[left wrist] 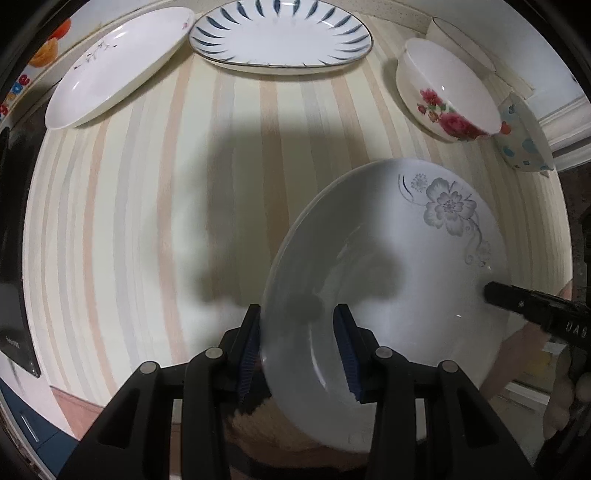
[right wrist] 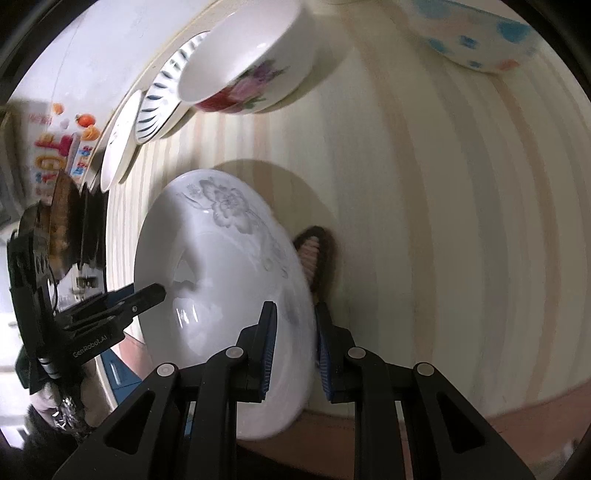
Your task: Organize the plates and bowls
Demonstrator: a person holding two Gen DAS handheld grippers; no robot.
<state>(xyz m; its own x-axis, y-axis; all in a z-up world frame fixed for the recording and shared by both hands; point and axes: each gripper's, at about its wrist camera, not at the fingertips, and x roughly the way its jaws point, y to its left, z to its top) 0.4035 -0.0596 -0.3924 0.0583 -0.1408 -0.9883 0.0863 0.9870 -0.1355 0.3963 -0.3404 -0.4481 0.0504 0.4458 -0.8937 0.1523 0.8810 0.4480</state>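
Step in hand: carrying the grey-flower plate (left wrist: pixel 388 266) off the near edge of the table (left wrist: pixel 147 206), most likely toward the other plates; this is my reading, not something shown.

Landmark: all places below are given from the grey-flower plate.

Left claw (left wrist: pixel 301 354): closed to the thickness of the plate's rim, one blue pad inside the dish, the other against the outer wall, on the plate's near-left edge.

Right claw (right wrist: pixel 293 354): likewise pinched onto the rim at the opposite edge, one pad inside, one outside.

Plate's attitude: tilted, and apparently lifted clear, since its shadow lies apart from it on the striped cloth; part of it hangs out beyond the table edge over the floor, where a slipper (right wrist: pixel 314 254) shows.

Other plates: the blue-leaf plate (left wrist: pixel 280 35) and the sprig plate (left wrist: pixel 118 62) lie well beyond it at the far side, edges touching or overlapping; which, I cannot tell.

Bowls: the rose bowl (left wrist: pixel 447 96) and the dotted bowl (left wrist: pixel 524 136) sit beyond it to the right, close together.

Doing it well: move both claws together, same pace and height, so the rim is not twisted between them.

Risk: glazed rims are slick; level the plate before setting it down.

Placement: lower it squarely and release one claw only once it rests.
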